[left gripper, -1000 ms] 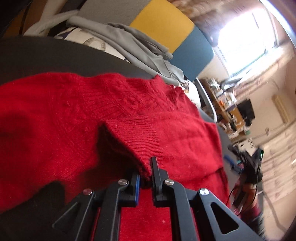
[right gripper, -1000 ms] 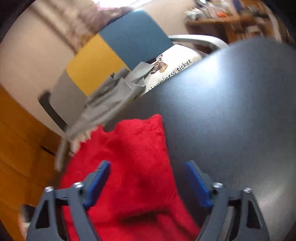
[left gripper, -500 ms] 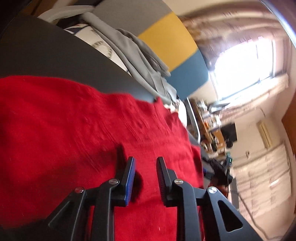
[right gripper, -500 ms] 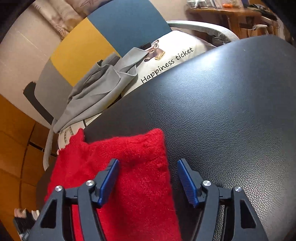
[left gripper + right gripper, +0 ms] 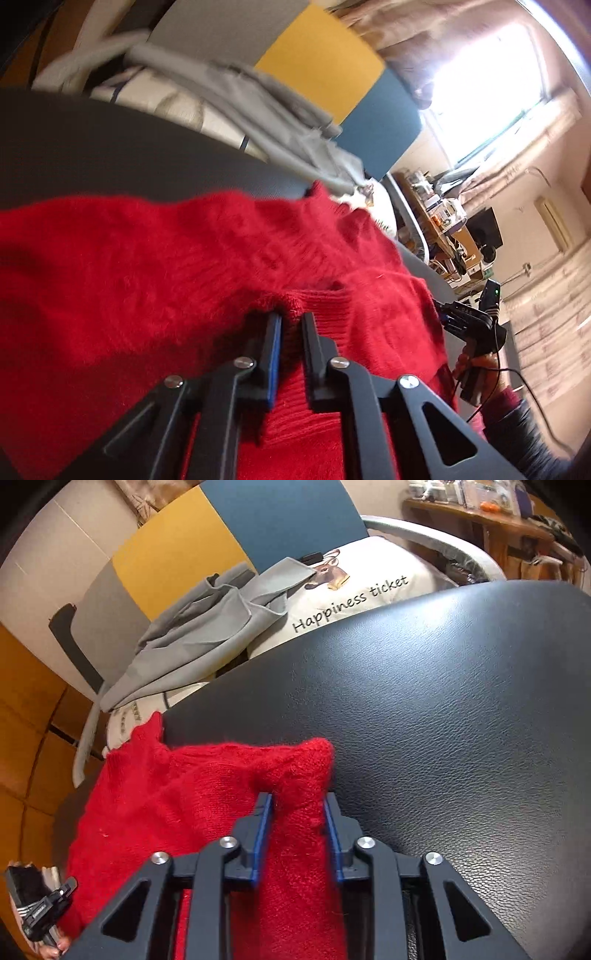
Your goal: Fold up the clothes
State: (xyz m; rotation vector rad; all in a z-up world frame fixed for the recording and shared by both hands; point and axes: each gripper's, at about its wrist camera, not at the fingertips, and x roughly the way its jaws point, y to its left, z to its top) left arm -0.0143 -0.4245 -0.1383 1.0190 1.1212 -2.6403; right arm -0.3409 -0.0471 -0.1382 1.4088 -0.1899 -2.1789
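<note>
Both my grippers on the red sweater, spread over the black surface.

The black surface [image 5: 443, 709] carries the red sweater [image 5: 147, 266], which covers its left part and reaches the far edge, where a bit hangs over. Past that edge a gray garment [image 5: 207, 635] lies over a white cushion [image 5: 362, 590]. My right gripper [image 5: 297, 805] is at the sweater's far right corner, fingers closing with a bunched fold between them, pads against the knit. My left gripper [image 5: 291, 325] has its fingers clamped nearly together on a ribbed edge of the sweater.
</note>
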